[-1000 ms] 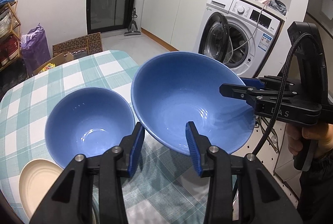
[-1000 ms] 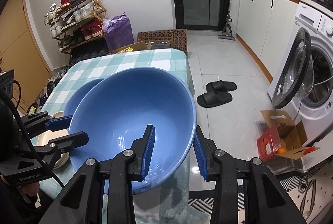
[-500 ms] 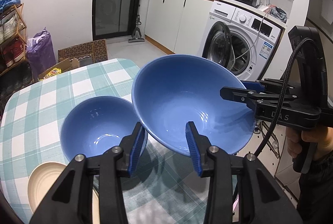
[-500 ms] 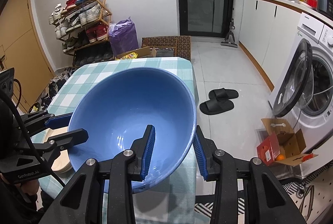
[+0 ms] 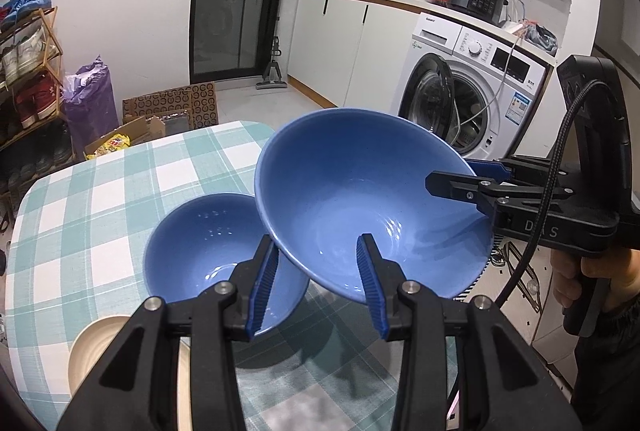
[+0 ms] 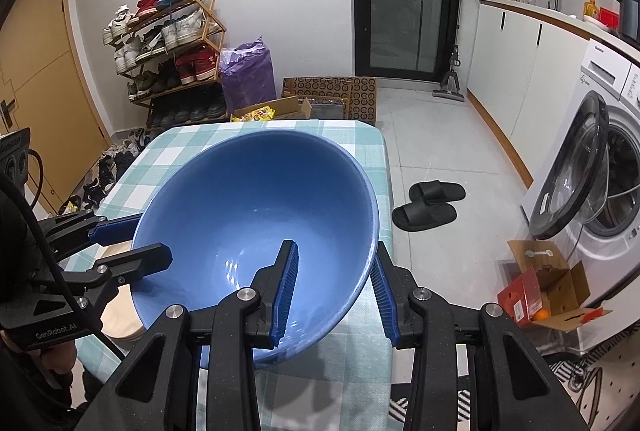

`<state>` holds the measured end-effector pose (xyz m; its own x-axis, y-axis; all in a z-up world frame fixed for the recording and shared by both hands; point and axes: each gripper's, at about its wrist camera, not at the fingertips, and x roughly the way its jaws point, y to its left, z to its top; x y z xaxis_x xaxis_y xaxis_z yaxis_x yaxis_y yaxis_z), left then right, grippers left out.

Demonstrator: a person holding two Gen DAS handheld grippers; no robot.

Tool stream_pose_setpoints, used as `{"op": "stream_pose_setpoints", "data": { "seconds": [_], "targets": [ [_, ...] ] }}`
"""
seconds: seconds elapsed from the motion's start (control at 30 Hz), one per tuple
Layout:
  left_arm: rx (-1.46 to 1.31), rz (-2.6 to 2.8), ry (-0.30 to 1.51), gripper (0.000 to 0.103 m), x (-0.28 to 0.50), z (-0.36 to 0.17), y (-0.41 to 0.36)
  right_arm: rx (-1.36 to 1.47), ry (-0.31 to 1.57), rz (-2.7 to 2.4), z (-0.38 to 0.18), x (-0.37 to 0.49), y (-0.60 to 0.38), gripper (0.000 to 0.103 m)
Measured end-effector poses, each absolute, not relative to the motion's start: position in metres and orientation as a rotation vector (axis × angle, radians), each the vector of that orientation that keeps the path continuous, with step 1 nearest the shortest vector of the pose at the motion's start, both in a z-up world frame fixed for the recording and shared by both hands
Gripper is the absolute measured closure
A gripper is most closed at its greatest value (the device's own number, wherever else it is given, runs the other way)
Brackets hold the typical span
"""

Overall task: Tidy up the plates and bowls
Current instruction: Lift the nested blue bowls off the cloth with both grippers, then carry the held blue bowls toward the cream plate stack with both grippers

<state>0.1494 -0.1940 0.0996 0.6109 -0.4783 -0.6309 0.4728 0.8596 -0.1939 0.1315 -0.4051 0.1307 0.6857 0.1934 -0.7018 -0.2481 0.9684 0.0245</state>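
Right wrist view: our right gripper (image 6: 334, 291) pinches the large blue bowl's (image 6: 256, 215) near rim, one pad inside, one outside. Our left gripper (image 5: 316, 281) clamps the opposite rim likewise. We hold the bowl tilted above the checked tablecloth (image 5: 100, 199), apparently clear of the smaller blue bowl (image 5: 208, 251) beside it. A cream plate (image 5: 96, 347) lies near the table's edge.

washing machine (image 6: 600, 167) w/ door open, slippers (image 6: 430, 205) nr table (image 6: 372, 159).
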Motion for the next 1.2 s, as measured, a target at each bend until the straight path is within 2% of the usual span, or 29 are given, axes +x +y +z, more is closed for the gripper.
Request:
{"op": "stream_pose_setpoints", "data": {
  "seconds": [1.2],
  "targets": [
    [-0.086,-0.447,0.709,0.063,0.179,0.098,-0.130,-0.131,0.784,0.324,0.132,0.184,-0.330,0.065]
  ]
}}
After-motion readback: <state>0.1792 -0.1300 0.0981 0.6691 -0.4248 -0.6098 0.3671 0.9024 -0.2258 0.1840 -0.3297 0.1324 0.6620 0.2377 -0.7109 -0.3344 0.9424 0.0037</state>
